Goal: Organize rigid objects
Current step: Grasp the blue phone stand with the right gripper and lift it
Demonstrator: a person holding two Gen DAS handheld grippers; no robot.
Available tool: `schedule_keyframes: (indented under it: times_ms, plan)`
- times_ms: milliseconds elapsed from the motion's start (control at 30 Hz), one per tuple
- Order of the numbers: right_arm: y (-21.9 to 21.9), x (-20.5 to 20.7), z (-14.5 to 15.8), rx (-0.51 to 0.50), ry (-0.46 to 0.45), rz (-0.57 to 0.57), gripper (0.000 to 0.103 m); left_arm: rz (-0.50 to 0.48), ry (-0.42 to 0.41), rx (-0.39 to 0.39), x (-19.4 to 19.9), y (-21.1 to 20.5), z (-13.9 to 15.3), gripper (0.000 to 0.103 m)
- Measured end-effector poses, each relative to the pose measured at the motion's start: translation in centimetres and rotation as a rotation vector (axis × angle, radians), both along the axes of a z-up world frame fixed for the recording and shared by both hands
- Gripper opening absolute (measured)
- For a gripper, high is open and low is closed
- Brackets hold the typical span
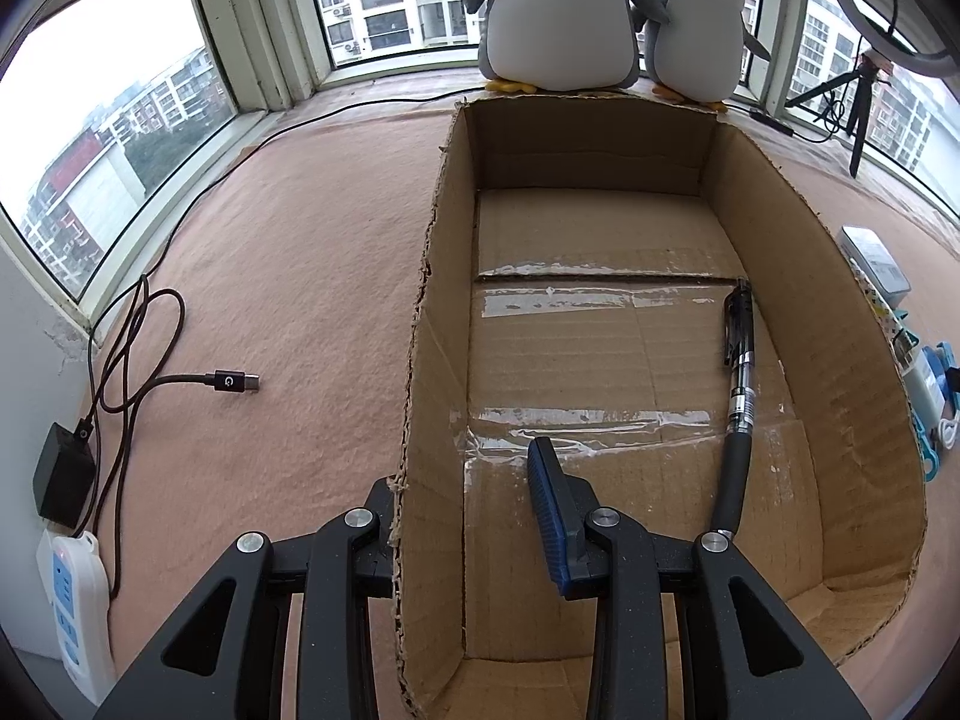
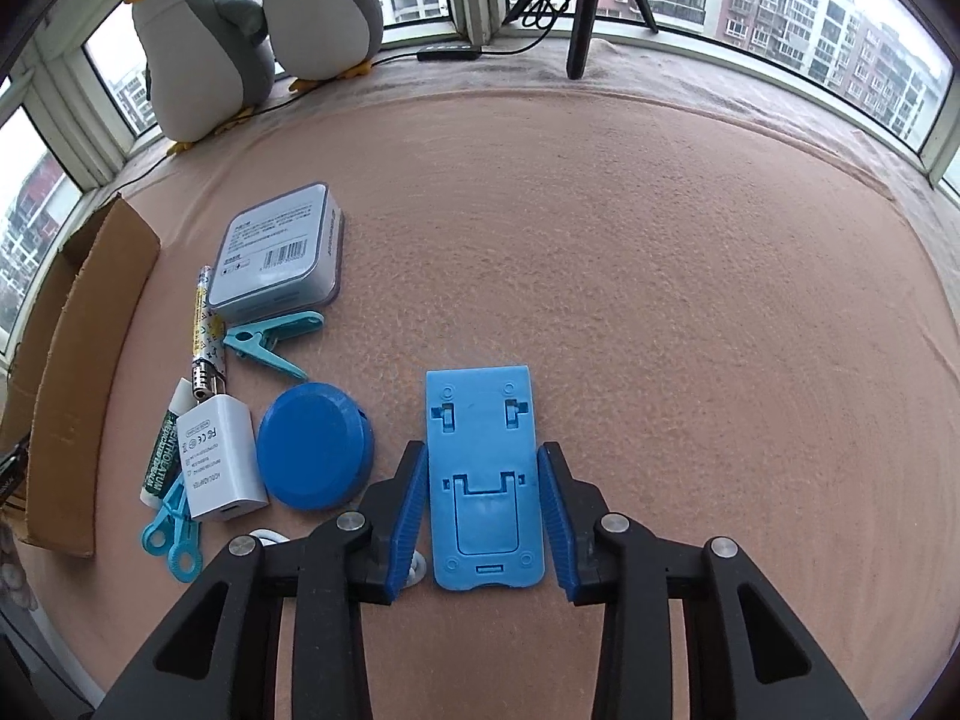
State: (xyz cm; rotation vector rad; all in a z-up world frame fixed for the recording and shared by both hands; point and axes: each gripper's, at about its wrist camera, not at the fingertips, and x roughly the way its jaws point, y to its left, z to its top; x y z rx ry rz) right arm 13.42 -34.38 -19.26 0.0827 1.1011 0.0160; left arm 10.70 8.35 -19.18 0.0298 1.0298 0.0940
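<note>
In the left wrist view an open cardboard box point(image 1: 432, 324) lies on the pink cloth with a black pen point(image 1: 739, 384) inside by its right wall. My left gripper point(image 1: 465, 504) straddles the box's left wall, one finger inside, one outside; the jaws look closed on the wall. In the right wrist view my right gripper point(image 2: 485, 516) is open around a light blue phone stand point(image 2: 483, 480) lying flat, pads beside both edges. Left of it lie a blue round case point(image 2: 312, 447), a white charger point(image 2: 219, 465), a white boxed item point(image 2: 279, 252), teal clips point(image 2: 270, 342) and a patterned pen point(image 2: 204, 324).
Two plush penguins point(image 1: 600, 12) stand beyond the box at the window. A USB cable point(image 1: 231, 381), black adapter point(image 1: 63, 480) and power strip point(image 1: 72, 606) lie at the left. A tripod point(image 2: 579, 0) stands at the back. The box's corner point(image 2: 72, 372) shows in the right wrist view.
</note>
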Motion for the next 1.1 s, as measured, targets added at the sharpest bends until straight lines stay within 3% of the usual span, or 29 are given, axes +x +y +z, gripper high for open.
schedule_keyframes:
  times_ms: [200, 367, 700, 900, 1100]
  plan:
    - [-0.8, -1.0, 1.7, 0.033, -0.044, -0.053, 0.033, -0.003, 0.003, -0.002, 0.0, 0.0, 0.0, 0.034]
    - [1.0, -1.9, 4.6, 0.067, -0.115, -0.035, 0.033, -0.009, 0.003, 0.000, 0.0, 0.0, 0.1, 0.034]
    - [11.4, -3.2, 10.3, 0.140, -0.233, 0.168, 0.033, -0.018, 0.000, 0.005, -0.1, -0.2, 0.1, 0.034]
    - [17.5, -3.2, 11.3, 0.171, -0.249, 0.290, 0.033, -0.016, -0.007, 0.001, -0.2, -0.1, 0.1, 0.034]
    - [22.6, -3.3, 10.4, 0.169, -0.230, 0.379, 0.033, -0.014, -0.010, 0.000, -0.3, -0.1, 0.1, 0.034]
